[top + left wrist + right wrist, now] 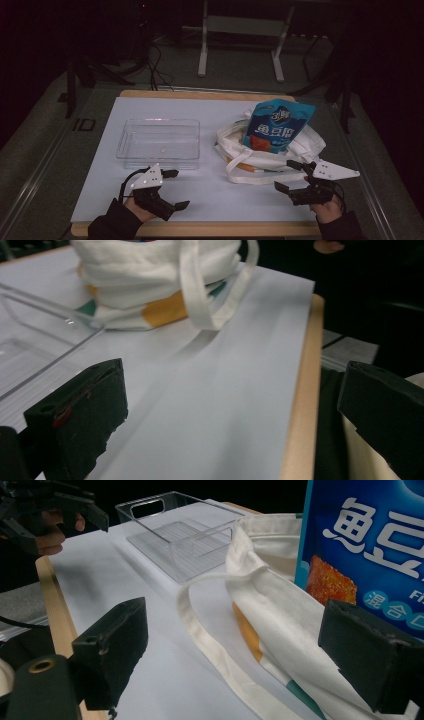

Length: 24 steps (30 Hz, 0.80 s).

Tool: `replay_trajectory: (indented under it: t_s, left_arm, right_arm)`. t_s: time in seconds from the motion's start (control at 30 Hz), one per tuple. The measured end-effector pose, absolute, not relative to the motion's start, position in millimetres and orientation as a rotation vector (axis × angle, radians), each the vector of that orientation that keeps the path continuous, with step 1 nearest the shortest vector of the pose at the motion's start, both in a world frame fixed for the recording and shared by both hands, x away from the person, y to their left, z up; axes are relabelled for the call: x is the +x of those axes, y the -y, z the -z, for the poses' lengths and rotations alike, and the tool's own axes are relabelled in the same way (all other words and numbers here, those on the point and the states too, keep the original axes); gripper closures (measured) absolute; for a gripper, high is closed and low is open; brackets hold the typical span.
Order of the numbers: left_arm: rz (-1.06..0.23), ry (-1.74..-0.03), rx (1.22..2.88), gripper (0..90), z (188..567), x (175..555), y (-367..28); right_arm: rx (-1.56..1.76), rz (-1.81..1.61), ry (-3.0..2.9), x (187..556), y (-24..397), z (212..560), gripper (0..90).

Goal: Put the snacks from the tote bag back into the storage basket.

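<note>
The left hand-held gripper [172, 189] hovers low over the near left part of the surface [210, 187], its jaws spread wide with nothing between them. In the left gripper view the two black jaws stand far apart over the bare white sheet, and the wooden edge of the surface runs between them at the right.

The right hand-held gripper [291, 176] sits at the near right, also gaping wide and holding nothing. Its jaws point toward the white cloth bag [235, 137], with the farther jaw tip just beside the bag's near edge; whether it touches the fabric cannot be told. In the right gripper view the bag's loose strap [200, 630] curls on the sheet between the two jaws, not pinched by either.

The cloth bag lies crumpled on the right half of the surface, with orange and teal patches showing on its near side. A blue snack pouch [277, 125] with white lettering stands upright in its mouth, rising above the folds.

To the left of the bag, well apart from it, rests a clear plastic tray [125, 145] on the white sheet. It lies just beyond the left hand-held gripper.
</note>
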<state>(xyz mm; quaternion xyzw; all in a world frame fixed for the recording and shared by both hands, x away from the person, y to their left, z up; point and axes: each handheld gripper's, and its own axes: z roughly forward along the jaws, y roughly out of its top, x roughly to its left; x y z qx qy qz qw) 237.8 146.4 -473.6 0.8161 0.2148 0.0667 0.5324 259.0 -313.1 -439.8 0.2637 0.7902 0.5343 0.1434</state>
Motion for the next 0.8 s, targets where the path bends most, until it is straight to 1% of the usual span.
replay_trajectory:
  t_s: [0.13,0.17,0.23,0.4,0.53,0.8]
  left_arm:
    - [-0.165,-0.475,1.962,0.0,466.0,242.0,-136.5]
    - [-0.183,-0.474,1.968,0.0,463.7,243.3,-133.9]
    - [-0.157,-0.449,1.967,0.0,460.3,246.7,-129.9]
    - [-0.152,-0.427,1.949,0.0,450.2,256.4,-119.6]
    - [-0.196,-0.408,1.950,0.0,441.2,262.4,-110.6]
    - [-0.211,-0.353,1.917,0.0,423.6,278.3,-95.1]
  right_arm:
    - [0.774,-1.508,-2.274,260.2,310.3,435.9,11.2]
    - [0.770,-1.509,-2.277,261.0,310.7,434.5,10.9]
    - [0.767,-1.511,-2.276,262.3,311.5,432.6,10.9]
    - [0.748,-1.515,-2.264,265.4,313.2,425.6,10.9]
    - [0.732,-1.531,-2.246,269.5,314.9,418.5,10.9]
    - [0.664,-1.535,-2.232,277.1,317.5,402.6,12.2]
